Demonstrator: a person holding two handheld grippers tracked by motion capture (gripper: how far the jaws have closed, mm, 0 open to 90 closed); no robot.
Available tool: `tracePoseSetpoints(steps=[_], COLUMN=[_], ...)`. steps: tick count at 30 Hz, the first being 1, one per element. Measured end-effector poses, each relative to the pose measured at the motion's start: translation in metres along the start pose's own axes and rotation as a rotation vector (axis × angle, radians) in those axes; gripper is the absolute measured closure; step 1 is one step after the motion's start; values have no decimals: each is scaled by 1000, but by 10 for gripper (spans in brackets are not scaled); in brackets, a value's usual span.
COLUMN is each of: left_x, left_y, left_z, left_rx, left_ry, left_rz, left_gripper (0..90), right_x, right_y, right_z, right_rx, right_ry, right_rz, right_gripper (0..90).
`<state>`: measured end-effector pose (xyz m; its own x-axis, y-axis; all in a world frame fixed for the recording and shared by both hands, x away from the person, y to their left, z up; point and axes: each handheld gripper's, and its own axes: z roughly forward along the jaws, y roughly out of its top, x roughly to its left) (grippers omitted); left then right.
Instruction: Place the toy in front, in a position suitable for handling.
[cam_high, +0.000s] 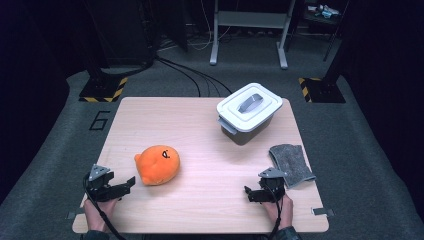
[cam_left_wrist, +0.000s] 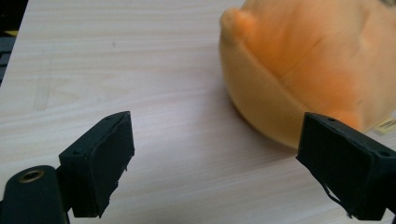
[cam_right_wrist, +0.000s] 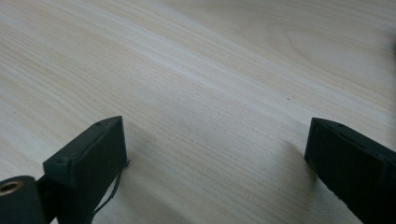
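Bench (cam_high: 200, 125): pale wood-grain top, roughly square, on grey carpet.

White lidded box (cam_high: 248, 113): stands near the far right corner of the bench, set at an angle to the edges; lid on, grey handle lying flat in a recess of the lid, grey latch at its near-left end.

Orange plush toy (cam_high: 158, 164): rounded, lies left of centre, closer to the near edge than the far one, dark stitched mark on top. In the left gripper view it takes up the upper right, with a small tag showing at its lower right edge.

Grey cloth (cam_high: 292, 164): folded, lies flat at the right edge of the bench, partly overhanging it, near the front of the white lidded box but apart from it.

Left gripper (cam_high: 131, 182): held near the near left corner, jaws spread wide with bare bench between them, pointing toward the orange plush toy; tip just beside the toy, not touching.

Right gripper (cam_high: 248, 193): held near the near edge, right of centre, just beside the grey cloth; jaws spread wide over bare bench, holding nothing.
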<state>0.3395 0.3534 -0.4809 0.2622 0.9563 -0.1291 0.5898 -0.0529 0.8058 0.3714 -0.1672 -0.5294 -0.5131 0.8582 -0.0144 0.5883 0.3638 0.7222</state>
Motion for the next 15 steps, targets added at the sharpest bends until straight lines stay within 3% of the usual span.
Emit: tracePoseSetpoints(steps=[6,15], left_x=[-12,-33], left_y=[17,37], left_z=[-2,10], left_rx=[-13,-13], left_ry=[-45,-70], left_rz=[23,72], left_gripper=[106,108], right_x=[0,0], right_y=[0,0], right_z=[0,0], right_rx=[-2,-2], right_ry=[1,2], right_rz=[0,0], right_gripper=[51,51])
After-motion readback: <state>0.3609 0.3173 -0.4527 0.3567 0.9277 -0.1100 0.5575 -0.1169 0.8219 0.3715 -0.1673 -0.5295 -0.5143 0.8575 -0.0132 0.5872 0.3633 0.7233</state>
